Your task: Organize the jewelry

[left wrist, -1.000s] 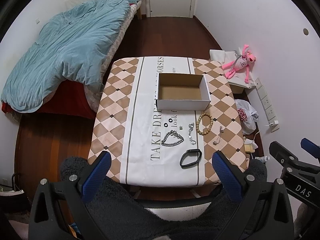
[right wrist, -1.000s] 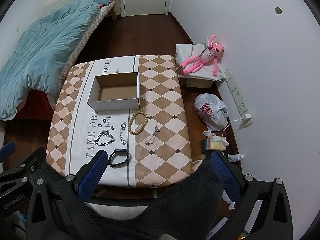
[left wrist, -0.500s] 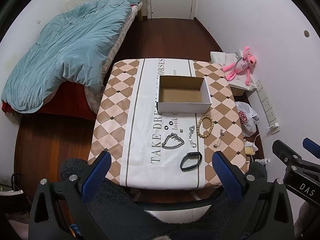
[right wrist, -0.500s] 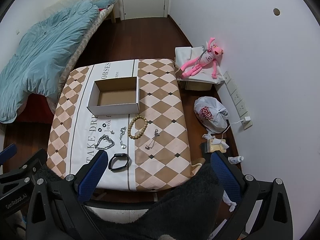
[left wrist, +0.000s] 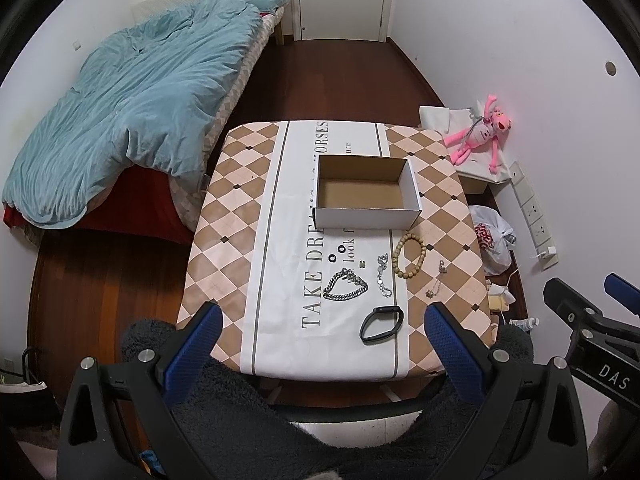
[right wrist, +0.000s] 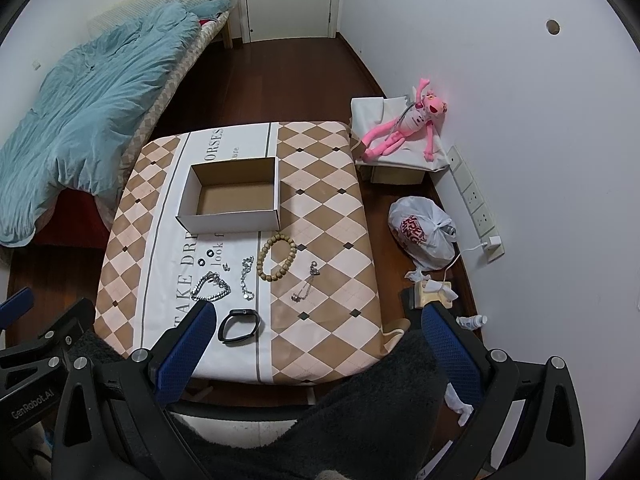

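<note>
While both grippers (left wrist: 320,316) (right wrist: 316,316) gape empty, one box (left wrist: 366,216), one bead bracelet (left wrist: 409,255), two rings (left wrist: 336,253) wait.

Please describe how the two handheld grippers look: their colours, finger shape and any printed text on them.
Both grippers have a black frame with silver screws and two wide, blue, textured fingers. The left gripper shows white "GenRobot.AI" lettering on its body in the right wrist view; the right gripper shows "DAS" in the left wrist view. No cables are visible. Dark grey fluffy fabric, apparently clothing, lies below them.
</note>
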Motion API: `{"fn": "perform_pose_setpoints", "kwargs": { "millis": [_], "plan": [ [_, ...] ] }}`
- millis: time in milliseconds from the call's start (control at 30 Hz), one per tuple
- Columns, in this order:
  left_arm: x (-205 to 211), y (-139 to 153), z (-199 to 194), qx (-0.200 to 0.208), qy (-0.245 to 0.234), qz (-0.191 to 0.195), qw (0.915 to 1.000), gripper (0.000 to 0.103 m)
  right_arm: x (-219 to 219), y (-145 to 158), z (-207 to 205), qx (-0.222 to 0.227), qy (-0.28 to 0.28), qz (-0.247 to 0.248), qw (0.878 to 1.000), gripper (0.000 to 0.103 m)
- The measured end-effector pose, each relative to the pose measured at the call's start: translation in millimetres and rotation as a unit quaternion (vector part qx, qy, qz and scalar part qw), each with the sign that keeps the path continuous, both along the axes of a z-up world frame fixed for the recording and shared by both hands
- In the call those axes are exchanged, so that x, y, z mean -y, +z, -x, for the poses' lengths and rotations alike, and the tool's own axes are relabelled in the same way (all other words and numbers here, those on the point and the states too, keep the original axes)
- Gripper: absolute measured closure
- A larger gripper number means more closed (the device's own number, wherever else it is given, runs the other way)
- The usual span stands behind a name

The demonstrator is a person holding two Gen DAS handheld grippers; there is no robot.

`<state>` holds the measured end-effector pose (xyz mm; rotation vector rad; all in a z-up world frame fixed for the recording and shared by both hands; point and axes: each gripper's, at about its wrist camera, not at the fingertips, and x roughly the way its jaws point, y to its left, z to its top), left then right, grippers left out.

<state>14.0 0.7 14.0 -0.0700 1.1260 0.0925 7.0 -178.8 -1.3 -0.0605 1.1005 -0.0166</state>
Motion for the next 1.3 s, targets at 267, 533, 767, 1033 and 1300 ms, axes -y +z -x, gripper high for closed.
{"fn": "perform_pose_setpoints", "kwargs": {
  "millis": [267, 533, 767, 1033, 1300],
  "plan": [
    [-1, 1, 1, 0.002, 0.000, 0.000, 1.0000, 0.000, -1, 3, -1, 0.002, 0.001, -0.001, 1.000, 0.000],
    [1, -3, -5, 0.003, 0.000, -0.004, 1.0000, 0.000, -2, -4, -11, 0.003, -0.007, -0.008, 1.000, 0.000],
    [-11, -57, -31, -0.028, 0.011, -0.035, 0.9989, 0.000, -3, -73, -46, -0.061, -0.015, 0.001, 0.998, 0.000],
    [-26, -141, -45, -0.098, 0.006, -0.052, 0.9938, 0.000, -22, -188, -61, -0.157, 0.013, -0.008, 0.988, 0.004],
    [-39, -191, -53, -0.138, 0.013, -0.048, 0.9892, 0.000, -43, -250, -60, -0.213, 0.020, -0.036, 0.976, 0.025]
  ]
}}
